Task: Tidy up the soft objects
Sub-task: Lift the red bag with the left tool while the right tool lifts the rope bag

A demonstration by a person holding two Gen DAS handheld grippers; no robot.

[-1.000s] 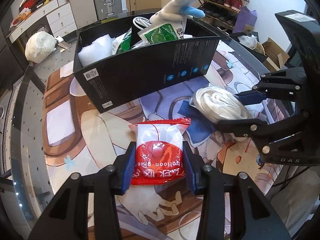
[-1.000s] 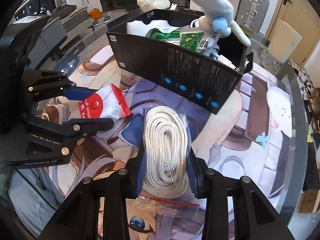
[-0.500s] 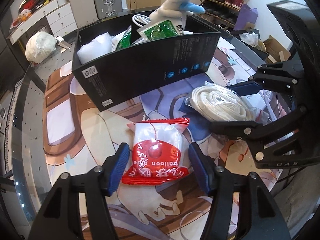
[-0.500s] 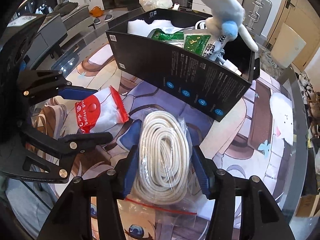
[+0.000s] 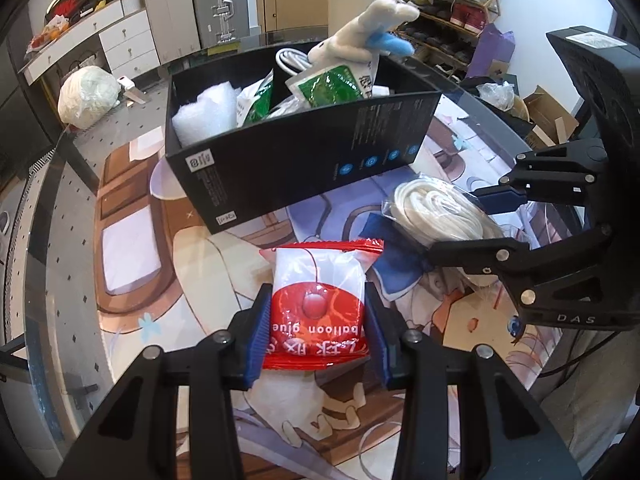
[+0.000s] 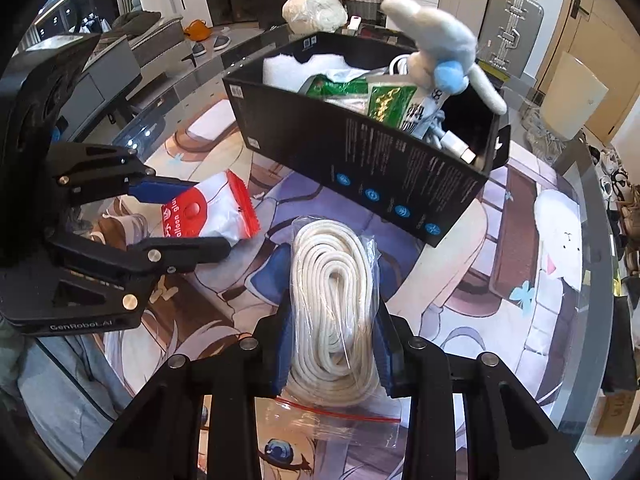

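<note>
Gripping both packs together looks like the step in hand: the red balloon glue packet [image 5: 318,304] lies on the printed mat [image 5: 132,280] with the left gripper [image 5: 318,330] just closed onto its sides, and the right gripper [image 6: 332,336] has just squeezed shut around the bagged white cord coil [image 6: 334,300]. Lift each straight up, clear the near wall of the black box [image 5: 296,160], then release over its free corner beside the plush toy [image 5: 360,44].

Packet [image 5: 318,304] left of rope bag [image 5: 438,216], box [image 5: 296,160] behind.
</note>
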